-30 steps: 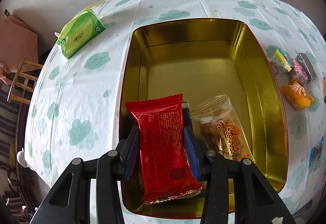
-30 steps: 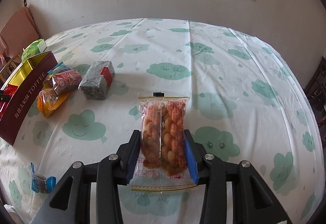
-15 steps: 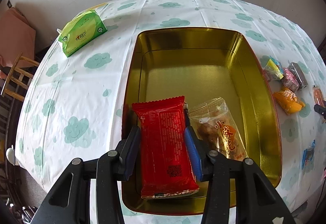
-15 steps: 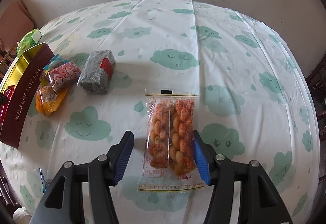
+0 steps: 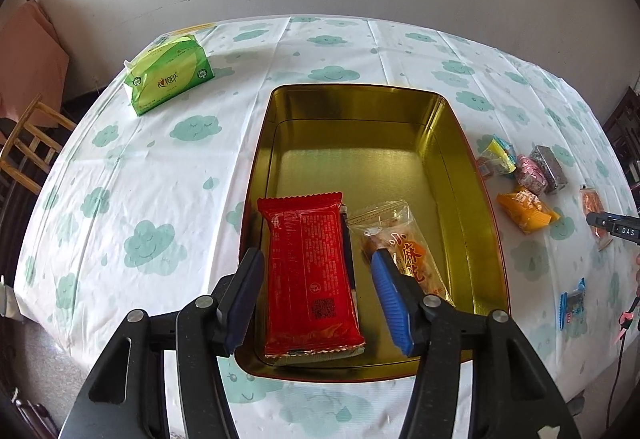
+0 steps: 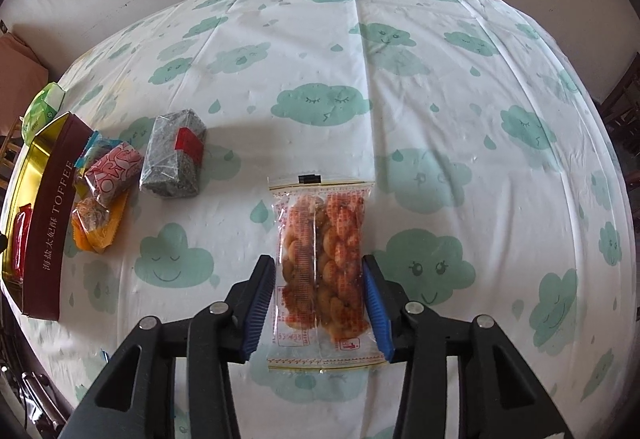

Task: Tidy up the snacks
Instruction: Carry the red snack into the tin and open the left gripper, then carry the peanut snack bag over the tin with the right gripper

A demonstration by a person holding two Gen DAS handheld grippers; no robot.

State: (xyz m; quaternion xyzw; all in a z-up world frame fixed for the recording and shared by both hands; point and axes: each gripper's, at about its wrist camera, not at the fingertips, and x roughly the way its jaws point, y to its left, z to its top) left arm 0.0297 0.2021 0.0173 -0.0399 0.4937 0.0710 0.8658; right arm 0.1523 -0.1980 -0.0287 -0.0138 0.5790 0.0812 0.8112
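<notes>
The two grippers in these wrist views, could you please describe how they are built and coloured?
Both look the same. The left gripper and the right gripper each have two glossy black plastic arms with slotted cut-outs and round silver bolts at the pivots. Each finger ends in a blue pad with fine ribbing on its inner face. No cables, markings or sleeves show on them.

The left gripper is opening, its pads now drawing clear of the red packet lying in the tin. The right gripper is closing again onto the clear packet, having opened briefly.
</notes>
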